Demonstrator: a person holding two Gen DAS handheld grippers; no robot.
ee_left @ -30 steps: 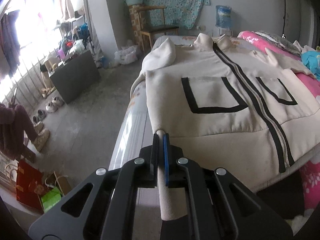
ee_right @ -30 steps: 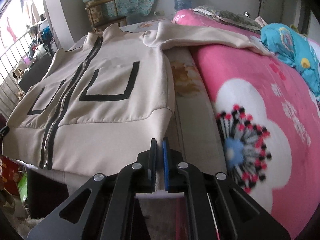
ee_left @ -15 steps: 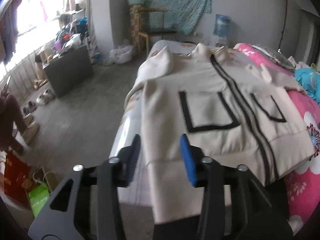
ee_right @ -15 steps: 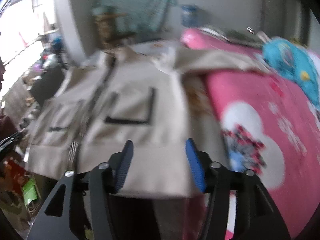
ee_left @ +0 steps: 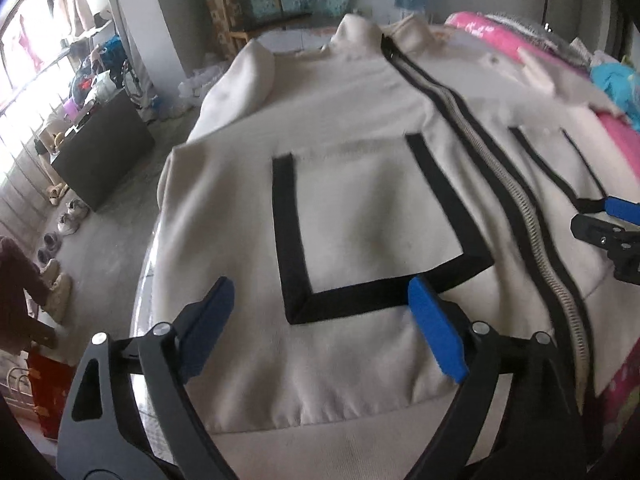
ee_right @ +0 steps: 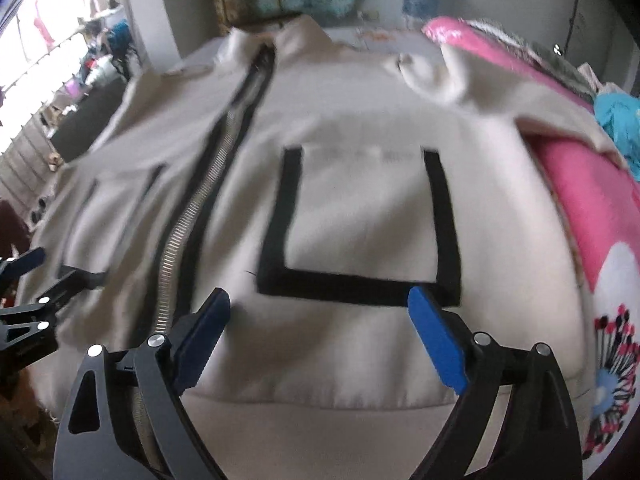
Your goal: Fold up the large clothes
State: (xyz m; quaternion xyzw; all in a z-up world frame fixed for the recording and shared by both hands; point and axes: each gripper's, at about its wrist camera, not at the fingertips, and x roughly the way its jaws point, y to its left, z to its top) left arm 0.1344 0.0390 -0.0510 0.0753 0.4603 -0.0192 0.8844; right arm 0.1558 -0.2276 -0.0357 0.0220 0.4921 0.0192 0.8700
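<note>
The cream jacket (ee_left: 360,208) lies flat, zipped, front up on the bed (ee_right: 592,208) (sleeves unfolded). Left claw (ee_left: 320,320) and right claw (ee_right: 320,324) are opening wide, holding nothing; every fold remains.

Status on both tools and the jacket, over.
Left tool and right tool opening, nothing gripped. Cream jacket flat on bed, zipped, sleeves unfolded. Nothing in the way.

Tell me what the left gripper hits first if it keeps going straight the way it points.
Most likely the cream jacket, around the black-outlined pocket on its front. The left gripper, jaws opening with nothing between them, aims down at that panel. Depth is hard to judge in the fisheye view.
</note>
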